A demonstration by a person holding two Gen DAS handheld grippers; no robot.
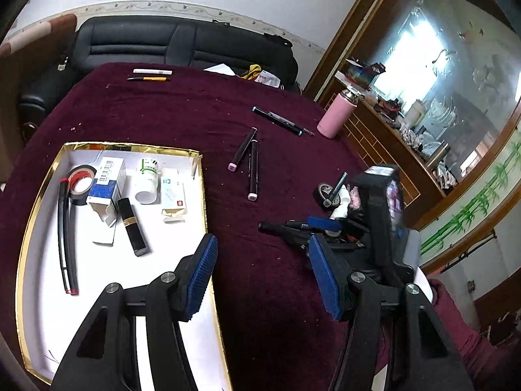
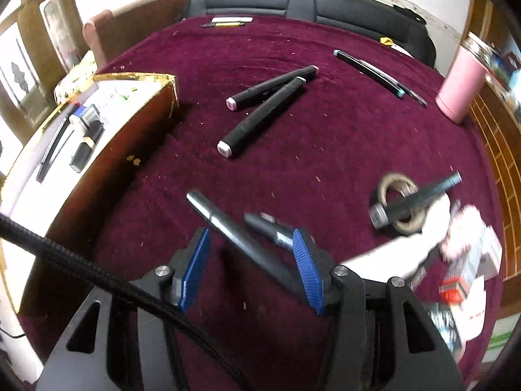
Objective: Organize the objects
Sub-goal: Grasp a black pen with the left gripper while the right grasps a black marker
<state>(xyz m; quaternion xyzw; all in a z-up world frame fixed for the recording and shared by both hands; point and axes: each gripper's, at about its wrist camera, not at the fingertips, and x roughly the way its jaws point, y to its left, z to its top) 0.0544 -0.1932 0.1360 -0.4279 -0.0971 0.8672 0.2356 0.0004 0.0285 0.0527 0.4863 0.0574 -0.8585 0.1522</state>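
Observation:
My left gripper (image 1: 264, 275) hangs open and empty over the gold right rim of the white tray (image 1: 204, 202). The tray holds a tape roll (image 1: 79, 181), small boxes, a white bottle (image 1: 146, 179), a black lipstick (image 1: 132, 224) and a black strip. My right gripper (image 2: 250, 268) is open low over the maroon cloth. A grey pen (image 2: 237, 231) lies slanted between its pads and is not pinched; a second pen (image 2: 270, 228) lies by the right pad. Two black markers (image 2: 263, 114) with pink ends lie further out. In the left wrist view one blue pad (image 1: 324, 223) of the right gripper shows over a pile of pens (image 1: 286, 228).
A dark pen rests across a tape roll (image 2: 399, 207) beside white paper and small boxes at the right. A pink flask (image 2: 459, 81) stands at the table's far right edge. More pens (image 2: 381, 73) lie beyond the markers. A black sofa (image 1: 182, 42) runs behind the table.

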